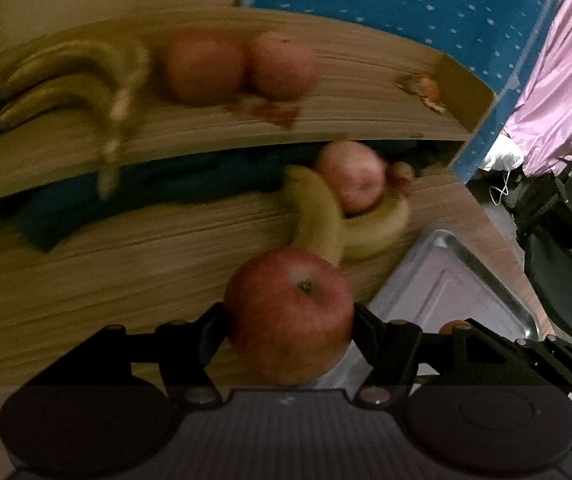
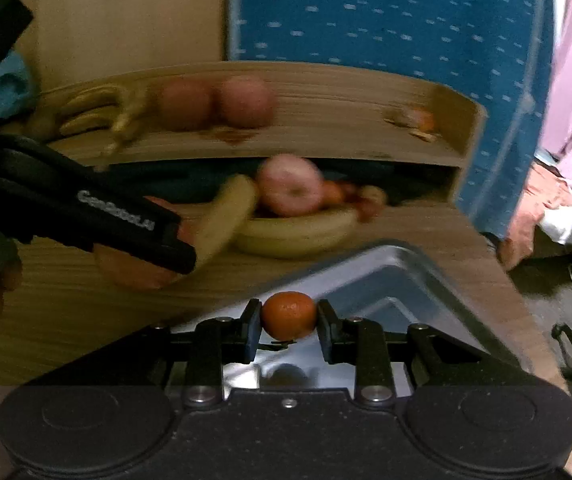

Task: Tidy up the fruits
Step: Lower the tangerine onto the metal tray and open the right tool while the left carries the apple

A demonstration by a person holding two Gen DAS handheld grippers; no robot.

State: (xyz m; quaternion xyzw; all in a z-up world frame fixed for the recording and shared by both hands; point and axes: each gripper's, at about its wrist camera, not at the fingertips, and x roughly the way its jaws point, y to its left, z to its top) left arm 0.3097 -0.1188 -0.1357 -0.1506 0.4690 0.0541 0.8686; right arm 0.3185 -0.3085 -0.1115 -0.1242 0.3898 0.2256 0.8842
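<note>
My left gripper (image 1: 289, 316) is shut on a large red apple (image 1: 290, 312), held above the wooden table beside the metal tray (image 1: 446, 280). My right gripper (image 2: 289, 318) is shut on a small orange tangerine (image 2: 289, 316), held over the tray (image 2: 366, 272). On the table lie bananas (image 1: 326, 224) with a pink apple (image 1: 352, 176) resting on them. A wooden shelf (image 1: 245, 128) above carries a banana bunch (image 1: 77, 80), two red apples (image 1: 237, 66) and a small orange fruit (image 1: 428, 88). In the right wrist view the left gripper (image 2: 85, 208) shows at the left with its apple.
A blue patterned cloth (image 1: 406, 8) hangs behind the shelf. Pink fabric (image 1: 558, 92) and a dark chair (image 1: 558, 240) stand to the right. A dark blue cloth (image 1: 125, 192) lies under the shelf. The table's right edge runs past the tray.
</note>
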